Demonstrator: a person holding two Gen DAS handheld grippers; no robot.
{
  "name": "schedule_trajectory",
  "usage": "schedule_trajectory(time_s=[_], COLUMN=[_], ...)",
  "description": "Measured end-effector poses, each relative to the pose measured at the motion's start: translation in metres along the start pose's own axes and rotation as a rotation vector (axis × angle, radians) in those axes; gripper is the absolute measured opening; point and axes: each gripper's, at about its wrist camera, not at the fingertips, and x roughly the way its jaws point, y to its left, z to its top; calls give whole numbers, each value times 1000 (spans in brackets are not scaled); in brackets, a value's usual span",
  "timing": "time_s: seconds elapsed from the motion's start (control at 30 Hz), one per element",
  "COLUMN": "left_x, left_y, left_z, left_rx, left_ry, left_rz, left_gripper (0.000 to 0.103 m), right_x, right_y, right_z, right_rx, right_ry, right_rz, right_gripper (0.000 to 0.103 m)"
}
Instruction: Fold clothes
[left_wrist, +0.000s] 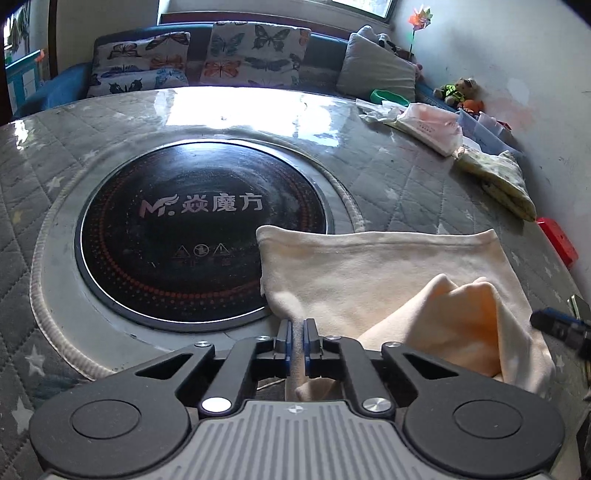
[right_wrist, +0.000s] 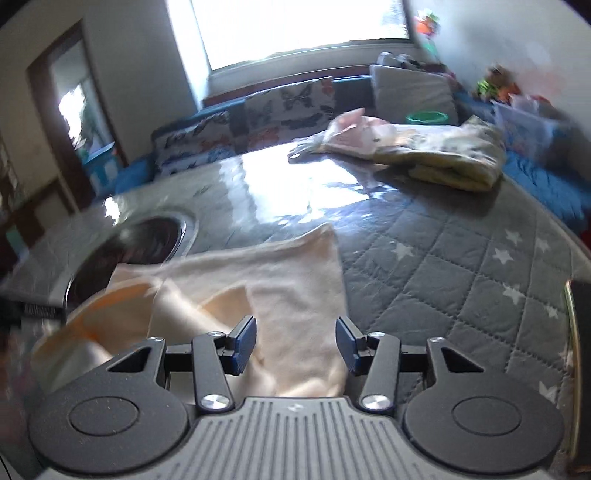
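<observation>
The left gripper (left_wrist: 297, 341) is angled downward, its jaws pinched on a fold of the cream cloth (left_wrist: 376, 273) lying beside the round black hob (left_wrist: 199, 225). The right gripper (right_wrist: 295, 343) is held spread over the cloth's near edge, seemingly untouching. Bare quilted table cover (right_wrist: 443, 266) lies rightward.

Cream soft cloth (left_wrist: 376, 266) glows peach inside its fold; grey quilted table cover (right_wrist: 443, 258) shows white stars; far cushions (left_wrist: 255, 51) carry orange-and-teal butterflies.
</observation>
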Motion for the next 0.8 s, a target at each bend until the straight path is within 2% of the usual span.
schedule_trajectory(time_s=[0.1,0.3,0.43,0.8], left_x=[0,0,-2,-5], left_y=[1,7,24,103], left_z=[-1,-3,-1,21], left_rx=[8,19,15,-79], left_ry=[-17,-39,-55,-85], left_rz=[28,73,114,242], left_gripper=[6,6,6,6], right_x=[8,28,42,99], right_y=[-3,24,48,128], right_z=[2,-4,0,19], right_rx=[13,-139,-200,-352], right_ry=[12,58,73,73], right_rz=[-23,-66,-43,49], right_gripper=[48,51,51,52])
